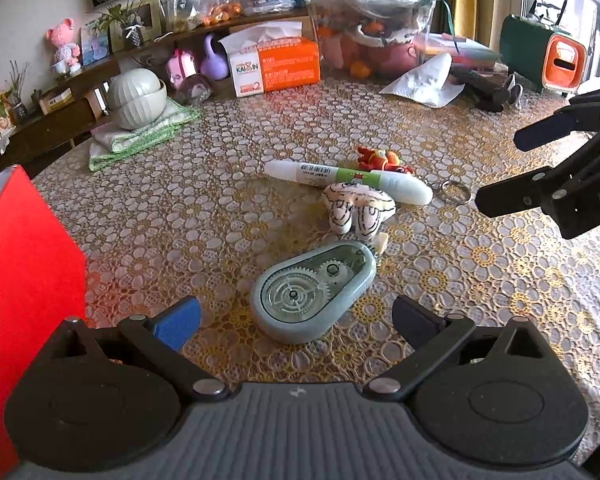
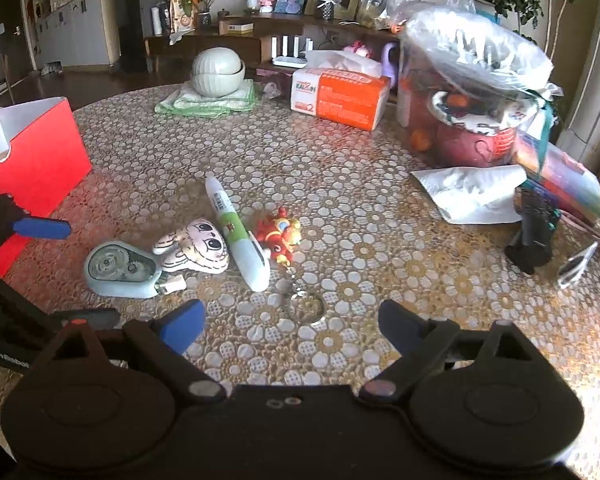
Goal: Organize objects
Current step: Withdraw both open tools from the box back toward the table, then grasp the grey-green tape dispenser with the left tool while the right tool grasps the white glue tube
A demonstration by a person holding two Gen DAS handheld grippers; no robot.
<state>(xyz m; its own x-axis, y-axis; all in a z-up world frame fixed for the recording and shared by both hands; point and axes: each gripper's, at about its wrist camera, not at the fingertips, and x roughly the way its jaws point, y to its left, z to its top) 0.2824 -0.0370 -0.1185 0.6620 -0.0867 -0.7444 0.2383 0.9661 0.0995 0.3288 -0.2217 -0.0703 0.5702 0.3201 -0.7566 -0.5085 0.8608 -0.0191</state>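
Observation:
A pale blue correction-tape dispenser [image 1: 314,292] [image 2: 120,269] lies flat on the table, straight ahead of my open left gripper [image 1: 296,322] and just beyond its fingertips. Behind it sit a white plush charm [image 1: 358,206] [image 2: 196,246], a white and green glue pen [image 1: 348,180] [image 2: 238,236] and a red figurine keychain [image 1: 384,160] [image 2: 280,236] with its metal ring [image 2: 306,306]. My right gripper [image 2: 290,326] is open, the ring lying between its fingertips. A red box [image 1: 24,276] [image 2: 36,164] stands at the left, open on top.
At the table's back are an orange tissue box [image 1: 276,66] [image 2: 340,96], stacked bowls on a green cloth [image 1: 138,98] [image 2: 216,70], a bagged pot [image 2: 472,92], crumpled paper [image 2: 472,194], a black remote [image 2: 534,236]. A lace cloth [image 1: 180,208] covers the table.

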